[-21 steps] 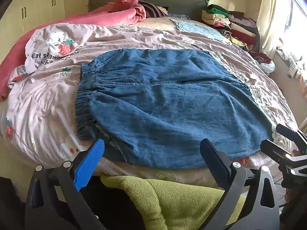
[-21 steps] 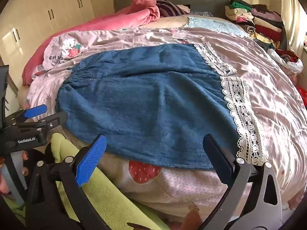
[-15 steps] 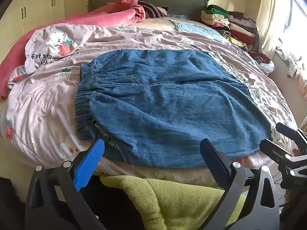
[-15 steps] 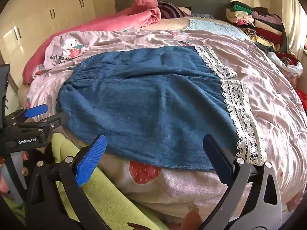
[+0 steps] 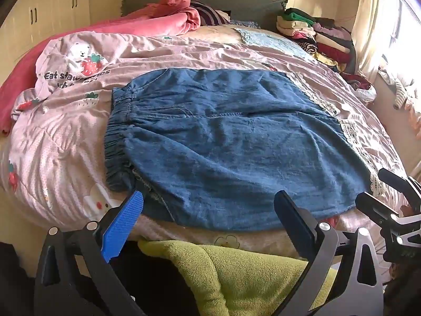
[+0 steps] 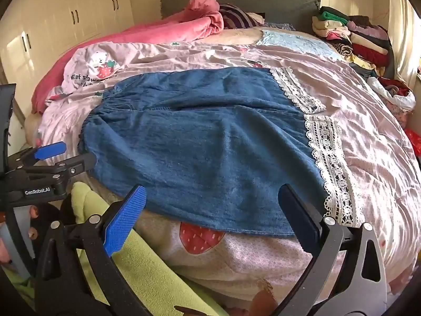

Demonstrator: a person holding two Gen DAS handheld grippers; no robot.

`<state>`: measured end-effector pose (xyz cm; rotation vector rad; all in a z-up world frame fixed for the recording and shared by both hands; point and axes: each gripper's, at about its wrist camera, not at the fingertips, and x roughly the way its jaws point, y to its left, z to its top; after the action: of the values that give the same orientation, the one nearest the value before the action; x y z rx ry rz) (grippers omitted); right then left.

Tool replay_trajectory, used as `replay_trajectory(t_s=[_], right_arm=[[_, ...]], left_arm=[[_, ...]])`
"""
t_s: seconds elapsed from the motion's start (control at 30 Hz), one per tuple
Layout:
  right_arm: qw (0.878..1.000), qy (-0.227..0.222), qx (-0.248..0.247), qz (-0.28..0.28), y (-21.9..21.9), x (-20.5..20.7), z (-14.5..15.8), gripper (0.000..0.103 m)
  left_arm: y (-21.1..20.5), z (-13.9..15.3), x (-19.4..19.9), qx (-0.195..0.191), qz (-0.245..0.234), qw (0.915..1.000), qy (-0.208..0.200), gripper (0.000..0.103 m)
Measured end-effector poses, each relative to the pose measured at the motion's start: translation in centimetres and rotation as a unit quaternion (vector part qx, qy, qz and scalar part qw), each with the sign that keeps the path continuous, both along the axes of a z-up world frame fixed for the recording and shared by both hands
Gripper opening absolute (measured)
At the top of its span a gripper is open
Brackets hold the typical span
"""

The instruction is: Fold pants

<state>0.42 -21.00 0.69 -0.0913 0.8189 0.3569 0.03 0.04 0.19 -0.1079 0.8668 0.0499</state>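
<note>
Blue denim pants with white lace cuffs lie spread flat on the pink bedspread, elastic waistband to the left, cuffs to the right. My left gripper is open and empty, just short of the pants' near edge by the waistband end. My right gripper is open and empty, just short of the near edge by the lace cuff end. The pants show in the right wrist view too. Each gripper shows in the other's view: right, left.
A green fleece lies below the bed's near edge. A pink blanket and a stack of folded clothes sit at the headboard end. Wardrobe doors stand on the left. A window lights the right side.
Both grippers have drifted slightly; the view shifted a little. The pants have not moved and both grippers stay open.
</note>
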Motion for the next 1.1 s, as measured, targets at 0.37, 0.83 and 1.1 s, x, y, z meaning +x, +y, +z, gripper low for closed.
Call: replay_trajectory(t_s=[0.37,0.83,1.1], right_arm=[[1.0,-0.003,-0.002,0.001,0.12,0.02,0.04,0.095],[1.0,-0.002,-0.003,0.003,0.12,0.23,0.09,0.095],[1.0,-0.002,-0.003,0.003,0.1,0.22,0.05,0.095]], left_arm=[[0.16,0.14,-0.24,-0.001,0.001,1.0,-0.001,0.099],[0.24,0.14,-0.31,-0.001,0.001,1.0,-0.001,0.099],[0.23,0.21,-0.41,0.0,0.001,1.0,-0.002,0.099]])
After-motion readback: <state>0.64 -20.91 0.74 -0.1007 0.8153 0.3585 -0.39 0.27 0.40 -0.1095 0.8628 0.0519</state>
